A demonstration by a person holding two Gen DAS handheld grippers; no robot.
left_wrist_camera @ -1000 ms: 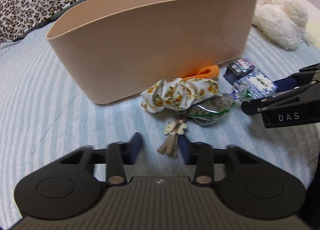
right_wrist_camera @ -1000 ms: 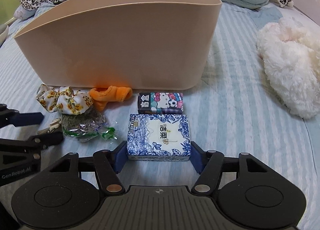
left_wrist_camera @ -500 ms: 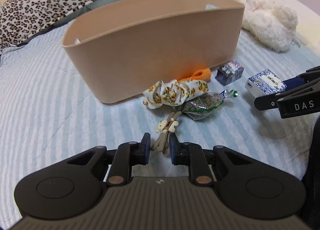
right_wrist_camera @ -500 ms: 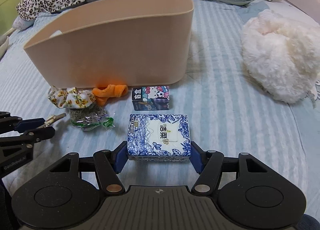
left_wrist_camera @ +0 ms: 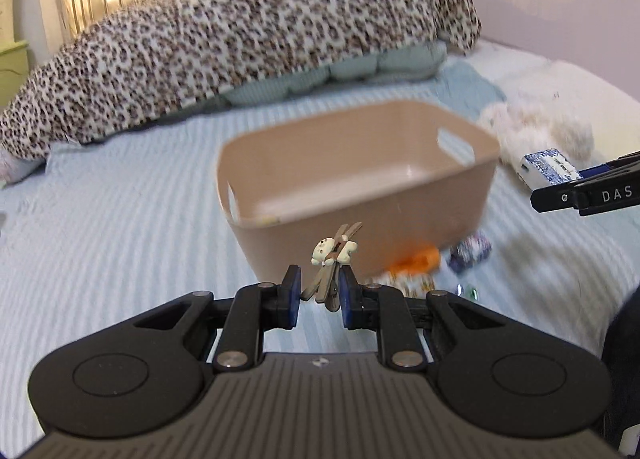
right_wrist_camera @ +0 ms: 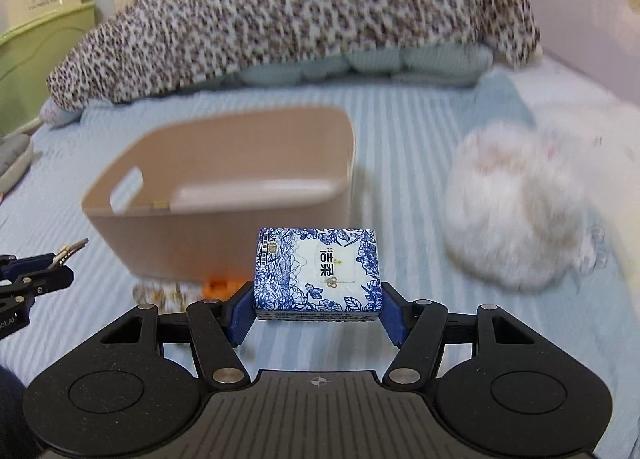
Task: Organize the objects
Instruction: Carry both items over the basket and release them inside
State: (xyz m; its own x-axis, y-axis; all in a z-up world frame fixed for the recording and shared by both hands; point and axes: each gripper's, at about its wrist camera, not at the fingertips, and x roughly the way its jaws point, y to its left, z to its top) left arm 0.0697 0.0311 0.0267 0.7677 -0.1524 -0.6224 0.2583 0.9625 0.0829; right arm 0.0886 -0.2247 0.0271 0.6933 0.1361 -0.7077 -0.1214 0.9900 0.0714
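Note:
My left gripper is shut on a brown hair clip with a small white bear charm and holds it in the air in front of the beige bin. My right gripper is shut on a blue-and-white tissue pack, lifted above the bed near the bin. The tissue pack and right gripper also show in the left wrist view. The bin looks empty inside. An orange cloth, a floral scrunchie and a small patterned box lie on the bed by the bin's near wall.
A white fluffy plush lies right of the bin. A leopard-print blanket over teal pillows lines the head of the bed. The sheet is striped light blue. A green cabinet stands at the left.
Both grippers have risen well above the bed with their objects, so the bin's inside now shows. The left gripper closed on the hair clip and lifted it off the sheet.

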